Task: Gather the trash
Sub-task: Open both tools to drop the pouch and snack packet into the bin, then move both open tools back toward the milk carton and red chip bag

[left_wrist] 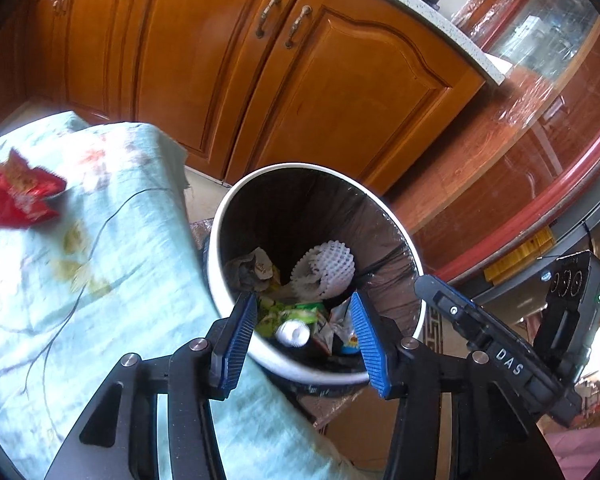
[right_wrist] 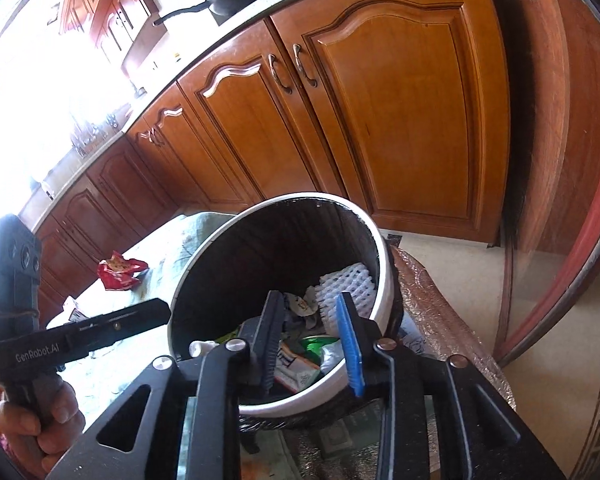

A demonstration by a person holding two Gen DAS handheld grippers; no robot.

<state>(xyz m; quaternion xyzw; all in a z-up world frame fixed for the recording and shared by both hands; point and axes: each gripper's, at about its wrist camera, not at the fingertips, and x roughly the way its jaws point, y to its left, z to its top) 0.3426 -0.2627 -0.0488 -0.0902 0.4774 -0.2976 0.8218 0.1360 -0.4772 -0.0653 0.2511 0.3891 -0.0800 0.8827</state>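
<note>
**Both grippers empty over the bin, 1 wrapper left**

Hovering above the bin: left gripper (left_wrist: 304,330), jaws apart, nothing between; right gripper (right_wrist: 310,346), jaws apart too, equally empty. Directly beneath both, 1 white bin (left_wrist: 260,354) with black liner, already loaded: 1 foam fruit net (left_wrist: 324,272), crumpled wrappers, a small white bottle. Farther left of the left gripper, 1 red snack wrapper (left_wrist: 22,194) on the floral cloth (left_wrist: 100,280), not yet collected. Beyond, wooden cabinets (left_wrist: 220,80). Mostly done, by the look of it.
</note>
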